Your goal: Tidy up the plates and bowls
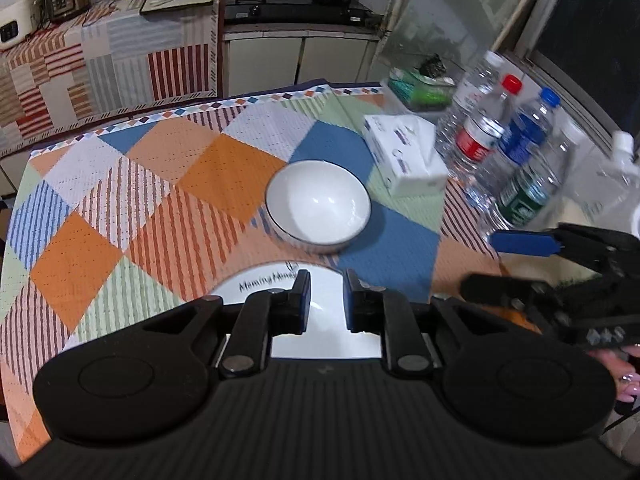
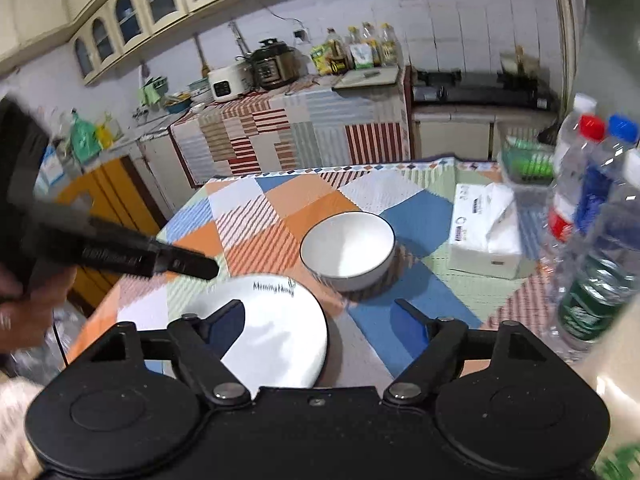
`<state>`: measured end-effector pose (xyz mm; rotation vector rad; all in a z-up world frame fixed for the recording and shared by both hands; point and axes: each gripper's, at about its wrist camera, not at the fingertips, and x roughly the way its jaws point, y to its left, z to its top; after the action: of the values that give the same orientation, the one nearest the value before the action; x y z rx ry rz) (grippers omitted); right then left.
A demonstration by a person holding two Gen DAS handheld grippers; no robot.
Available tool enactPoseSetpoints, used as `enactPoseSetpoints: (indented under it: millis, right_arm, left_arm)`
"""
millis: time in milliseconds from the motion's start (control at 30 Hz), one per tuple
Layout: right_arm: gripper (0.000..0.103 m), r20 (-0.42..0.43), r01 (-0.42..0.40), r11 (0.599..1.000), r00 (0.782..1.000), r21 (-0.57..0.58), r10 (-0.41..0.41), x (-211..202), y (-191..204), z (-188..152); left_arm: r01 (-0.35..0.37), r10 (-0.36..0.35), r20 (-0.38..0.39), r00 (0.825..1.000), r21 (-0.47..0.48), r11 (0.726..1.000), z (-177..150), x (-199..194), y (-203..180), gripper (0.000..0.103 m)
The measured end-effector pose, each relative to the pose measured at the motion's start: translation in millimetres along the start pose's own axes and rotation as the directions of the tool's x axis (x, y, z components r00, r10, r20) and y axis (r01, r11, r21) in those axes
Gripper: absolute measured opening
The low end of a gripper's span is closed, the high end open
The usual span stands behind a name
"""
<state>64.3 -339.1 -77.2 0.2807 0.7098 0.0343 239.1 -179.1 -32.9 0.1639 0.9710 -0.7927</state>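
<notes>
A white bowl with a dark rim (image 1: 319, 206) stands upright on the patchwork tablecloth (image 1: 160, 184), also in the right wrist view (image 2: 347, 251). A white plate with black lettering (image 1: 320, 304) lies at the near edge, also in the right wrist view (image 2: 264, 332). My left gripper (image 1: 327, 300) hovers over the plate, jaws a narrow gap apart, holding nothing. My right gripper (image 2: 320, 316) is open wide and empty, its left finger over the plate; it shows at the right of the left wrist view (image 1: 520, 260).
A white tissue box (image 1: 404, 156) sits right of the bowl. Several plastic water bottles (image 1: 504, 152) crowd the table's right side, with a green basket (image 1: 420, 88) behind. A covered counter and a stove (image 1: 296, 4) stand beyond the table.
</notes>
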Motion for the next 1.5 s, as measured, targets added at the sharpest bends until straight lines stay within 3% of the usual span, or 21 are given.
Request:
enactPoseSetpoints:
  millis: [67,200,400,567,700,867,1033,1133,1200,1233,1500]
  right_arm:
    - [0.073,-0.029,0.003,0.999,1.000,0.049,-0.002,22.3,-7.9,12.7]
    - [0.071,-0.074,0.014,0.991,0.997,0.133,-0.004,63.9,-24.3,29.4]
    - [0.072,-0.138,0.118,0.967,0.986,0.227,-0.088,124.5,-45.1,26.3]
    - [0.070,-0.095,0.114,0.939,0.992,0.325,-0.088,148.8,-60.9,18.3]
    - [0.061,-0.141,0.174,0.938,0.981,0.300,-0.137,165.7,-66.9,23.4]
    - [0.056,-0.182,0.192,0.932,0.973,0.308,-0.140,176.1,-86.3,26.8]
    - [0.052,-0.198,0.252,0.946,0.957,0.204,-0.212,188.5,-83.7,38.9]
    - [0.038,-0.207,0.248,0.949,0.956,0.196,-0.207,194.4,-81.5,44.5]
    - [0.013,-0.208,0.211,0.951,0.964,0.225,-0.164,193.4,-81.2,45.9]
    - [0.011,-0.208,0.189,0.950,0.968,0.249,-0.138,192.3,-81.2,45.8]
    - [0.011,-0.175,0.137,0.957,0.980,0.255,-0.094,156.8,-76.6,44.3]
  left_arm:
    - [0.019,-0.019,-0.006,1.000,-0.041,0.999,8.2,9.5,11.2,0.018]
    - [0.021,-0.022,-0.002,1.000,-0.100,0.995,16.4,35.3,29.4,0.023]
    - [-0.025,0.022,-0.018,1.000,-0.159,0.987,18.5,84.1,45.3,0.024]
    - [-0.038,0.038,-0.003,0.999,-0.234,0.971,23.3,113.0,53.6,0.024]
    - [-0.061,0.061,-0.005,0.998,-0.235,0.970,27.3,130.0,51.0,0.024]
    - [-0.088,0.085,-0.025,0.996,-0.232,0.969,26.5,141.6,49.1,0.024]
    - [-0.081,0.077,-0.027,0.997,-0.250,0.965,24.7,146.5,51.2,0.024]
    - [-0.060,0.056,-0.022,0.998,-0.266,0.962,24.0,147.0,52.8,0.023]
    - [-0.043,0.036,-0.031,0.999,-0.276,0.960,23.6,146.9,52.4,0.013]
    - [-0.052,0.043,-0.037,0.998,-0.279,0.959,23.7,146.6,51.5,0.013]
    - [-0.021,0.006,-0.067,0.998,-0.230,0.973,30.5,117.3,35.1,0.010]
